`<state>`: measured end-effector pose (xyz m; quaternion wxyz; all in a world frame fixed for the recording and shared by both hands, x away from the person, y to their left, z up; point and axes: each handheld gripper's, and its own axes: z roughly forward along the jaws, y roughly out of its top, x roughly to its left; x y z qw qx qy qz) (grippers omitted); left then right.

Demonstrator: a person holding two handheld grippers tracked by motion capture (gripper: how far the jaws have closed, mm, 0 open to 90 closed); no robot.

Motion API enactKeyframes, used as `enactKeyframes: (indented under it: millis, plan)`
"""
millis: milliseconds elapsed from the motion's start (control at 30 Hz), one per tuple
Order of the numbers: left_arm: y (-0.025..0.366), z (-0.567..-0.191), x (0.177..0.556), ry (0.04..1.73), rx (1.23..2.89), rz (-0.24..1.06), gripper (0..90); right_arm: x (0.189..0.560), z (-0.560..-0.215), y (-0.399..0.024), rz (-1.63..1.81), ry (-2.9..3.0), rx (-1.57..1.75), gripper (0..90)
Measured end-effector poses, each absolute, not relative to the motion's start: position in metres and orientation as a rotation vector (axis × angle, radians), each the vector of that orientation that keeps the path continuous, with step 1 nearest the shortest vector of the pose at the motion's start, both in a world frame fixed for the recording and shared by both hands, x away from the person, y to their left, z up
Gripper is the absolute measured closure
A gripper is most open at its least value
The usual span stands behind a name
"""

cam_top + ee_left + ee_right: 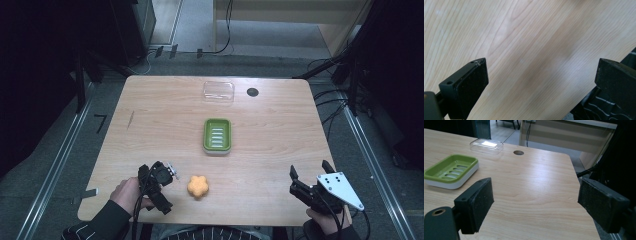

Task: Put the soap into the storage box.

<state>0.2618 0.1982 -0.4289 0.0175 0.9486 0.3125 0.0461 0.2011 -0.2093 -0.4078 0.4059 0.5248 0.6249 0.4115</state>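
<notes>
In the high view, the left gripper [167, 172] is held low over the near left part of the table [150, 115] by a hand [127, 192] in a dark sleeve. Its jaws are seen spread wide in the left gripper view, with only bare wood grain between them and nothing held. Just to its right, an orange flower-shaped soap [197, 185] is laid flat on the wood, apart from the left fingers [471, 85] and outside the gap between them. Farther back, near the table's middle, a green dish [217, 135] with a slotted floor is set on a white base. Beyond it, near the far edge, a clear lid [218, 92] is placed, with a dark round hole [252, 92] just beside it on the right. At the near right corner, the right gripper [310, 170] is held with a grey plate on top. Its jaws are parted wide and nothing is gripped; in the right gripper view the dish [450, 170] is seen beyond the left-hand finger [477, 200], well clear of the gap.
</notes>
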Motion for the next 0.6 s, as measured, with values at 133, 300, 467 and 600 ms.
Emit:
enactKeyframes:
  millis: [133, 300, 467, 600]
  plan:
    - [0.187, -0.429, 0.263, 0.945, 2.95, 0.137, 0.0, 0.201, -0.408, -0.21, 1.036, 1.576, 1.324, 13.7]
    - [0.175, -0.43, 0.266, 0.904, 2.961, 0.14, 0.0, 0.2, -0.408, -0.21, 1.033, 1.574, 1.324, 13.7]
    - [0.165, -0.429, 0.271, 0.872, 2.957, 0.143, 0.0, 0.2, -0.408, -0.211, 1.04, 1.566, 1.337, 13.7]
    - [0.157, -0.431, 0.274, 0.837, 2.965, 0.134, 0.0, 0.2, -0.408, -0.211, 1.033, 1.57, 1.331, 13.7]
